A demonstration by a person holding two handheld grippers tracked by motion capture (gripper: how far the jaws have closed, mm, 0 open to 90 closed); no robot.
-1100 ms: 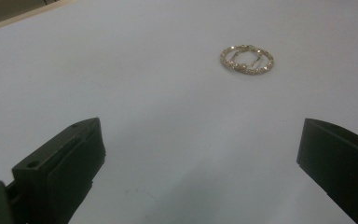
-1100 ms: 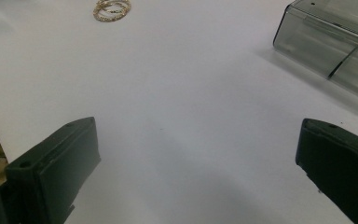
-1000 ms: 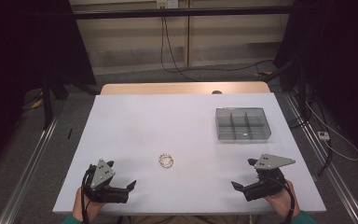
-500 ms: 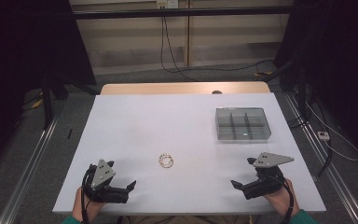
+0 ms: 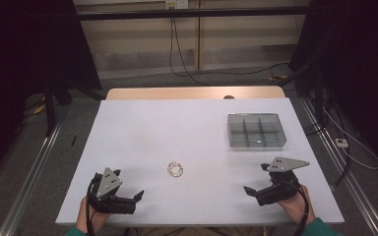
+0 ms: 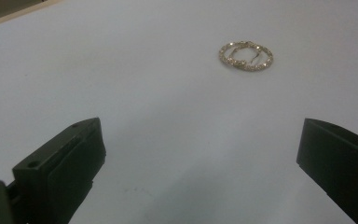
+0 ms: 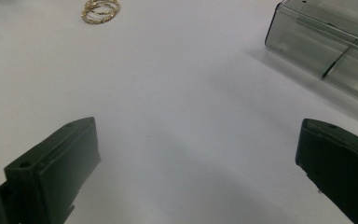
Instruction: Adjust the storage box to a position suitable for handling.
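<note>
Earrings (image 5: pixel 175 169) lie mid-counter (image 5: pixel 177 128) in the high view, bare surface all around; our left gripper (image 5: pixel 137 197) and right gripper (image 5: pixel 251 190) sit near the front edge, and the clear divided box (image 5: pixel 256 131) stands far right. In the left gripper view, the fingers (image 6: pixel 60 163) spread wide, earrings (image 6: pixel 245 56) ahead. In the right gripper view, the fingers (image 7: pixel 51 172) gape, earrings (image 7: pixel 100 10) upper left, box (image 7: pixel 326 42) right.
</note>
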